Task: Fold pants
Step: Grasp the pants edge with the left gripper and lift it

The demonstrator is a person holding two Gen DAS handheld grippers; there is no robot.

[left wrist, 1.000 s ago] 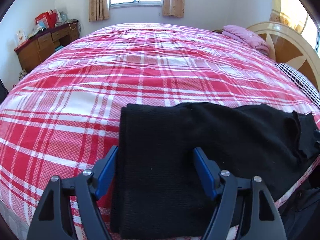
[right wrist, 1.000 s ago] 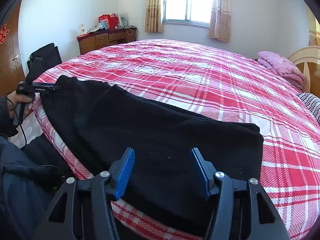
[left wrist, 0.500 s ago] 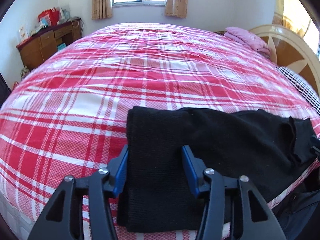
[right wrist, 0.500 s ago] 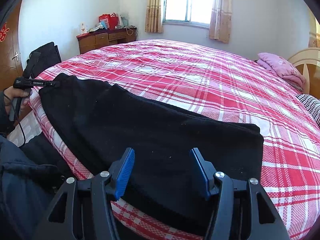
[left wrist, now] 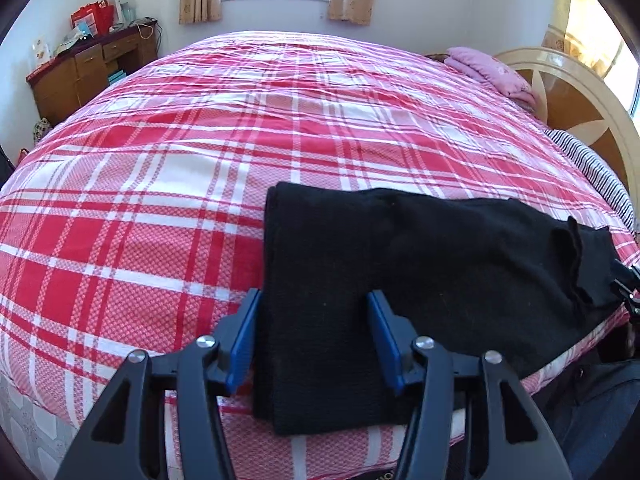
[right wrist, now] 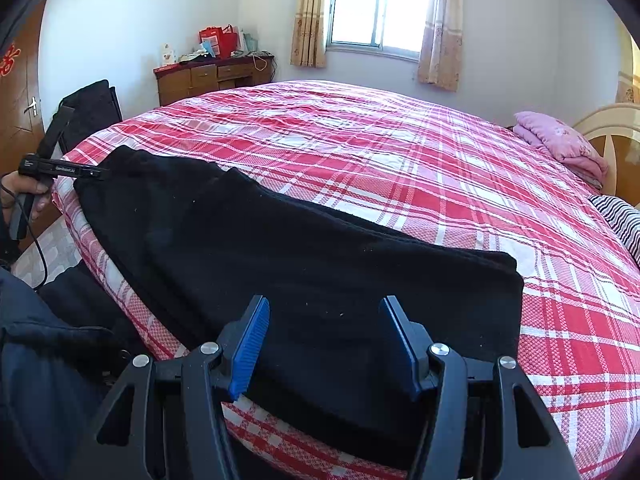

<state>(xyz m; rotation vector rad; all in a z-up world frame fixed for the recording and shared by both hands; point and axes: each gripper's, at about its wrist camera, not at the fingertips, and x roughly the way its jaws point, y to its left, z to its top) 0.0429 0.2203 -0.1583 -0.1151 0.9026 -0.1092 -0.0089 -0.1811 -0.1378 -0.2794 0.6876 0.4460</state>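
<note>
Black pants (left wrist: 400, 272) lie folded lengthwise along the near edge of the red plaid bed (left wrist: 200, 152). My left gripper (left wrist: 314, 340) is open, its blue pads above the left end of the pants. My right gripper (right wrist: 324, 340) is open over the other end of the pants (right wrist: 304, 264), nothing held. The left gripper also shows in the right wrist view (right wrist: 64, 168), at the far left end of the pants, in a hand. The right gripper's tip shows in the left wrist view (left wrist: 624, 288) at the right edge.
A pink folded blanket (left wrist: 492, 72) and a striped pillow (left wrist: 592, 168) lie by the wooden headboard (left wrist: 588, 112). A wooden dresser (right wrist: 212, 76) with clutter stands by the far wall under the window. A black chair (right wrist: 92, 112) stands left of the bed.
My left gripper has pulled back and risen a little from the pants' left end, its jaws narrower than a second ago. The right gripper has stayed put.
</note>
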